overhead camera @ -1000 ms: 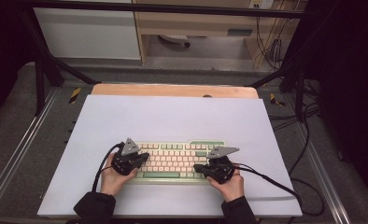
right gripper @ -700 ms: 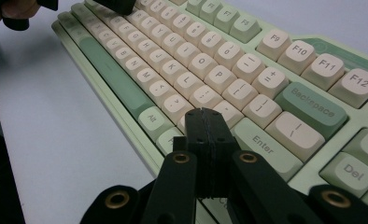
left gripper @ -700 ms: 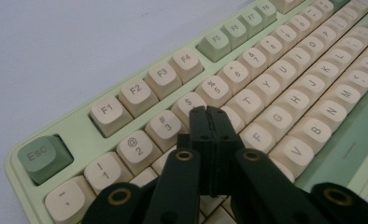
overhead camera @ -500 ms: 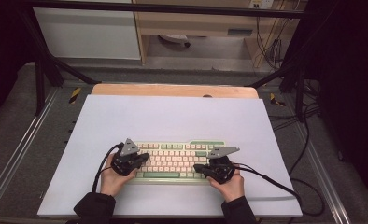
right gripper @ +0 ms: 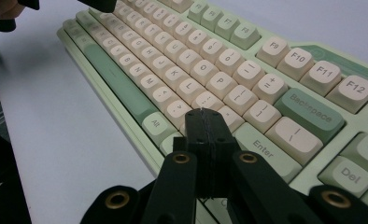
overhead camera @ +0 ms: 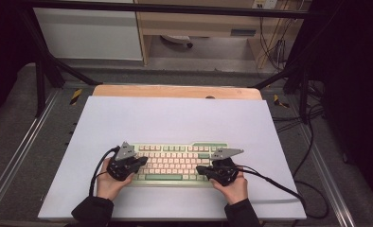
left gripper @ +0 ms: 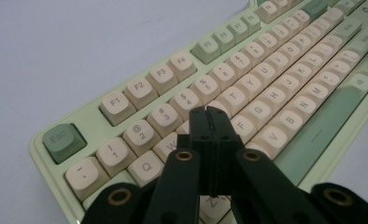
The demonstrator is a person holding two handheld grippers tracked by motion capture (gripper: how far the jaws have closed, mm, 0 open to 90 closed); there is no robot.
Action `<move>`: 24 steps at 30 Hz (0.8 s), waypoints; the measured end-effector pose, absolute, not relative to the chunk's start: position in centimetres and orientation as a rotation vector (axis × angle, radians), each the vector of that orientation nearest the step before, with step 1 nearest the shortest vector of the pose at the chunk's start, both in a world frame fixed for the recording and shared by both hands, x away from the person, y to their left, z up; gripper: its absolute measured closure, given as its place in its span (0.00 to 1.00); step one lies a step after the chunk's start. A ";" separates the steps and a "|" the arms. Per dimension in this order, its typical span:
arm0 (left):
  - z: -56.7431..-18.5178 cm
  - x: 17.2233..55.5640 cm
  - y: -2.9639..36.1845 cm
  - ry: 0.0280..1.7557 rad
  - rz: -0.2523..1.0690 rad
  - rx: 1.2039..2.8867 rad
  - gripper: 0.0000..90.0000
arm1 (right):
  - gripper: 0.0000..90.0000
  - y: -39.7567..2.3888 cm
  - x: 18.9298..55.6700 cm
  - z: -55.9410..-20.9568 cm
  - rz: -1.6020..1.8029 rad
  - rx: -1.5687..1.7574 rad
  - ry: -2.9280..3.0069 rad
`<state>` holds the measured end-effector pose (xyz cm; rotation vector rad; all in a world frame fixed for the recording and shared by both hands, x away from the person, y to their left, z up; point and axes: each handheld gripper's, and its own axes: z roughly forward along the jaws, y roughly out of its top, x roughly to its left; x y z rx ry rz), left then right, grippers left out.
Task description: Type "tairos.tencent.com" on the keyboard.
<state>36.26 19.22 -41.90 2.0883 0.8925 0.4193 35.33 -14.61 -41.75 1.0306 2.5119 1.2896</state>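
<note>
From the high view, a pale green keyboard (overhead camera: 177,161) with cream keys lies flat on the light tabletop (overhead camera: 175,118), toward the near edge and roughly centred. The person's two hands come in from the bottom. The left gripper (overhead camera: 136,163) sits over the left end of the keyboard, and the right gripper (overhead camera: 202,169) sits over the lower right part; each carries a grey three-cornered plate and trails a black cable across the tabletop.

In the left gripper view, the left gripper (left gripper: 211,112) has its two black jaws pressed together with nothing between them. The tips hover over the letter rows near the keyboard's (left gripper: 247,79) left end, just past the W key and below the number row. The green Esc key (left gripper: 60,138) sits at the corner to the left.

In the right gripper view, the right gripper (right gripper: 204,113) likewise has its jaws pressed together and empty. The tips are over the keys just left of the Enter key (right gripper: 263,148), with the green Backspace key (right gripper: 308,109) beyond. Whether either tip actually touches a key cannot be told.
</note>
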 end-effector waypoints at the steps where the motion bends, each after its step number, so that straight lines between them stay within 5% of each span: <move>1: -41.9 36.2 19.3 0.893 0.419 2.086 1.00 | 1.00 -14.6 35.3 -41.7 1.289 1.028 2.511; 24: -42.0 35.0 22.0 0.913 0.410 2.063 1.00 | 1.00 -12.3 35.6 -41.3 1.306 0.997 2.537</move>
